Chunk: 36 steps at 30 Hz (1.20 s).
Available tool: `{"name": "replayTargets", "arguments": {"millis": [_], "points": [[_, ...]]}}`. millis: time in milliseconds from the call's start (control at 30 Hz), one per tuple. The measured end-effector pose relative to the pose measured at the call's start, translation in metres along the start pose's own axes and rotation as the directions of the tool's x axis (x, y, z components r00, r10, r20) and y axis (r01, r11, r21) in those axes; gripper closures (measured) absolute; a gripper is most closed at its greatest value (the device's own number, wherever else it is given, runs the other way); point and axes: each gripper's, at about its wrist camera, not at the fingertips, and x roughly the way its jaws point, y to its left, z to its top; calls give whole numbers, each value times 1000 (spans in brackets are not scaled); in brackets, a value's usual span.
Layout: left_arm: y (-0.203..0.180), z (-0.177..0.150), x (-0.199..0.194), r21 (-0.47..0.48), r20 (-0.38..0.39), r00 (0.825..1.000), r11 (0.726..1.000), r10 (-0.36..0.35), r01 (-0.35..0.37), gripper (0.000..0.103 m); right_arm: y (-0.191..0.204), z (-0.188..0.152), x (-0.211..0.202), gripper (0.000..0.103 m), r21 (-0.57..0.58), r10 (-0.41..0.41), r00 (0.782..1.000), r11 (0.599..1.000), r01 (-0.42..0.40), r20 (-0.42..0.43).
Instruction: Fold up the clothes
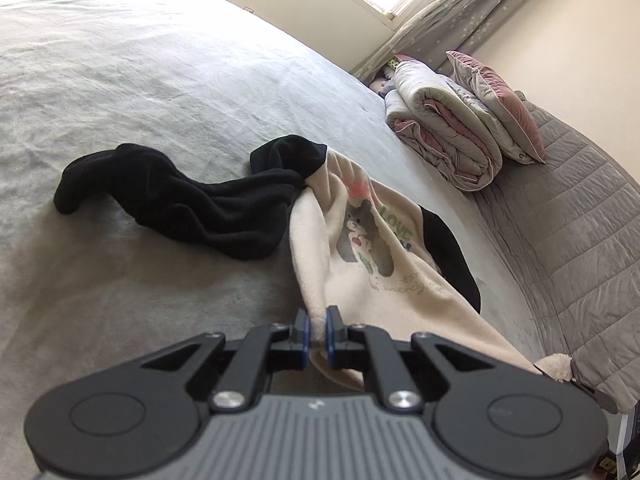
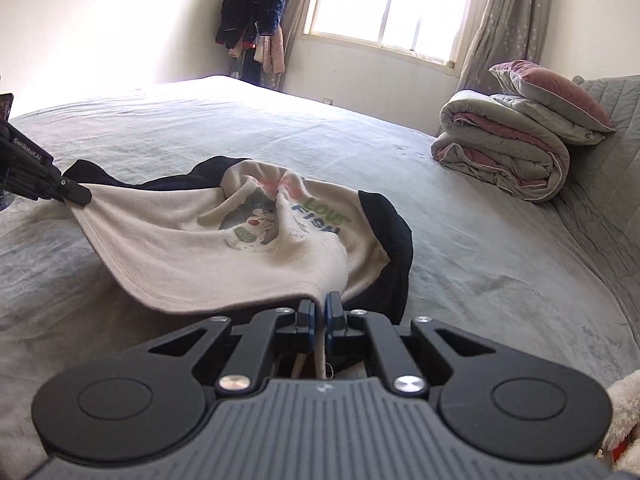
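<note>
A cream sweatshirt [image 1: 352, 248] with black sleeves and a cat print lies crumpled on the grey bed [image 1: 140, 92]. My left gripper [image 1: 317, 322] is shut on its cream hem, lifting that edge. In the right wrist view the same sweatshirt [image 2: 192, 248] hangs stretched between both tools. My right gripper [image 2: 320, 314] is shut on the hem's near corner. The left gripper [image 2: 78, 196] shows at the left edge, pinching the other corner. One black sleeve [image 1: 180, 200] trails to the left across the bed, the other sleeve [image 2: 394, 240] lies on the right.
A rolled grey and pink duvet [image 2: 504, 152] with a pillow [image 2: 552, 96] on top sits at the bed's right, against a quilted grey headboard [image 1: 580, 220]. Clothes hang in the far corner [image 2: 256, 20] beside a curtained window [image 2: 388, 4]. A fluffy cream thing [image 2: 624, 412] shows at bottom right.
</note>
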Motion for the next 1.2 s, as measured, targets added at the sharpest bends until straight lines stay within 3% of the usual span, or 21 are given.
{"name": "replayTargets", "arguments": {"millis": [200, 367, 400, 467, 500, 533, 600, 633, 767, 833, 933, 1200], "points": [[19, -17, -17, -11, -59, 998, 1000, -11, 10, 96, 11, -14, -18, 101, -63, 62, 998, 996, -64, -29], [29, -29, -5, 6, -122, 992, 999, 43, -43, 95, 14, -27, -3, 101, -69, 84, 990, 993, -92, -110], [28, -29, -3, 13, -127, 990, 999, 53, -52, 95, 12, -28, 2, 90, -62, 87, 988, 993, -95, -131], [28, -29, 1, 28, -136, 988, 997, 73, -70, 94, 5, -32, 14, 83, -33, 63, 983, 997, -69, -171], [27, -29, 2, 32, -136, 988, 997, 77, -73, 93, 1, -33, 19, 71, -20, 53, 980, 998, -58, -191], [27, -28, 3, 34, -133, 988, 997, 76, -73, 90, -2, -35, 23, 50, -5, 46, 977, 999, -48, -206], [26, -28, 5, 34, -126, 989, 997, 77, -73, 80, -9, -39, 30, 41, 31, 47, 977, 999, -41, -209], [26, -27, 6, 34, -122, 990, 997, 77, -74, 73, -10, -40, 33, 41, 50, 56, 975, 998, -46, -214], [26, -26, 10, 28, -124, 989, 996, 83, -80, 68, -15, -44, 47, 42, 101, 65, 974, 994, -44, -217], [26, -25, 12, 28, -125, 989, 996, 85, -82, 66, -17, -44, 51, 64, 103, 41, 976, 994, -19, -215], [24, -24, 14, 34, -123, 989, 996, 85, -81, 64, -28, -39, 53, 88, 133, 24, 980, 991, 2, -200], [22, -24, 17, 43, -126, 988, 995, 92, -88, 63, -62, -28, 52, 94, 108, -162, 974, 978, 180, -160]]}}
